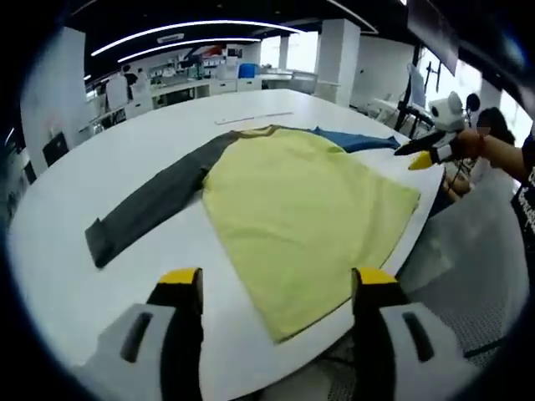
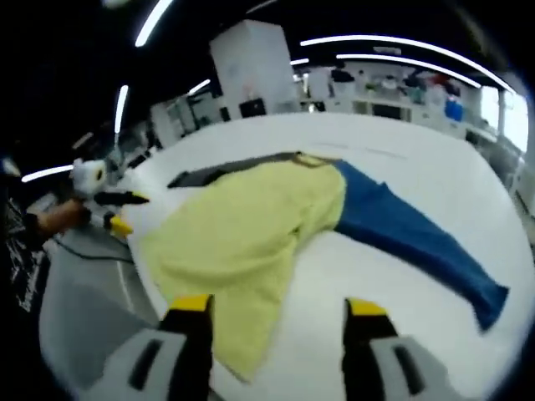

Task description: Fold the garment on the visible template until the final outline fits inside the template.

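Left gripper view is showing, from left to right, a white table (image 1: 58, 242), a grey sleeve (image 1: 150, 205) stretching toward the left edge, and the yellow body of the garment (image 1: 301, 217) lying flat, its lower hem reaching the near table edge. A blue sleeve (image 1: 355, 140) is lying beyond the body at upper right. The left gripper (image 1: 277, 288) is hovering over the near hem with its jaws standing wide apart, holding nothing. At far right the right gripper (image 1: 422, 154) is entering, held by a hand (image 1: 470, 144); whether its jaws are parted cannot be told from here. Right gripper view is showing the left gripper (image 2: 117, 209) at far left off the table edge, then the garment (image 2: 242, 234) with its hem draping toward the near edge, then the blue sleeve (image 2: 418, 238) extending rightward across the table (image 2: 351, 134). The right gripper (image 2: 276, 313) is hanging above the hem, jaws spread apart and empty. No template outline is discernible.
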A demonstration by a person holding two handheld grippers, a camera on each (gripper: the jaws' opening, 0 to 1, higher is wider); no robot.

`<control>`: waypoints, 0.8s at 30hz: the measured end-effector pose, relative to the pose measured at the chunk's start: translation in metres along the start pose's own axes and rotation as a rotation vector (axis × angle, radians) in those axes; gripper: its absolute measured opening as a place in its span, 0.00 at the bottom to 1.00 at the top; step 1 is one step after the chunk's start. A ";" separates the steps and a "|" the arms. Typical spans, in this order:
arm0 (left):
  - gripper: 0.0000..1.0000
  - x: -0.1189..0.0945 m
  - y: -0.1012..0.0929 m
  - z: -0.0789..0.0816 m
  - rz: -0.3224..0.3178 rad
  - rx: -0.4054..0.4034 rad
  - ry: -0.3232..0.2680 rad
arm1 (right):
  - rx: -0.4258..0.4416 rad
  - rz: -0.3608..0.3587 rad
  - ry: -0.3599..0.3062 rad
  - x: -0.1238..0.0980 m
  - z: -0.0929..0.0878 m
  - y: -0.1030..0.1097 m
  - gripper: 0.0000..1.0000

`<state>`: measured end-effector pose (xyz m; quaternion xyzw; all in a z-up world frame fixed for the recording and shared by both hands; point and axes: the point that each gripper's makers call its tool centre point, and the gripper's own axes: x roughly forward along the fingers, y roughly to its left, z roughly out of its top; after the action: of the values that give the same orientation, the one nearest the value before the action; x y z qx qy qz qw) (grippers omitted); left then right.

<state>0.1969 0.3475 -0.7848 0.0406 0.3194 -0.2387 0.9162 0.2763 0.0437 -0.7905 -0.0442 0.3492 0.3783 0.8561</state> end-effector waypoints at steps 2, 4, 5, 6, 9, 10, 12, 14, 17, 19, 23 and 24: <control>0.74 0.000 -0.003 0.005 -0.008 -0.005 -0.021 | -0.018 -0.012 -0.018 0.005 0.010 -0.009 0.58; 0.76 0.000 -0.001 0.008 -0.007 0.004 -0.033 | -0.040 -0.021 -0.031 0.011 0.019 -0.016 0.57; 0.78 0.000 0.000 0.009 -0.005 0.008 -0.036 | -0.042 -0.024 -0.034 0.012 0.022 -0.019 0.55; 0.79 0.000 0.001 0.009 -0.005 0.010 -0.035 | -0.050 -0.019 -0.048 0.017 0.028 -0.022 0.53; 0.81 0.001 0.002 0.009 -0.002 0.014 -0.029 | -0.063 -0.024 -0.053 0.025 0.035 -0.029 0.49; 0.83 0.001 0.002 0.010 -0.001 0.010 -0.031 | -0.073 -0.025 -0.051 0.029 0.038 -0.032 0.48; 0.86 0.002 0.000 0.012 -0.006 0.001 -0.034 | -0.091 -0.033 -0.044 0.034 0.041 -0.038 0.46; 0.88 0.002 -0.001 0.014 -0.009 -0.008 -0.041 | -0.116 -0.045 -0.043 0.040 0.045 -0.045 0.43; 0.90 0.003 -0.002 0.018 -0.019 -0.048 -0.051 | -0.143 -0.056 -0.031 0.052 0.049 -0.054 0.40; 0.93 0.004 -0.006 0.021 -0.039 -0.081 -0.056 | -0.164 -0.054 -0.020 0.056 0.048 -0.055 0.38; 0.94 0.006 -0.001 0.029 -0.036 -0.106 -0.082 | -0.199 -0.042 0.002 0.067 0.050 -0.056 0.32; 0.94 0.006 -0.001 0.030 -0.035 -0.107 -0.084 | -0.215 -0.044 0.015 0.070 0.046 -0.059 0.30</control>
<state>0.2177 0.3372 -0.7645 -0.0242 0.2936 -0.2387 0.9253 0.3754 0.0606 -0.8117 -0.1463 0.3122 0.3941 0.8519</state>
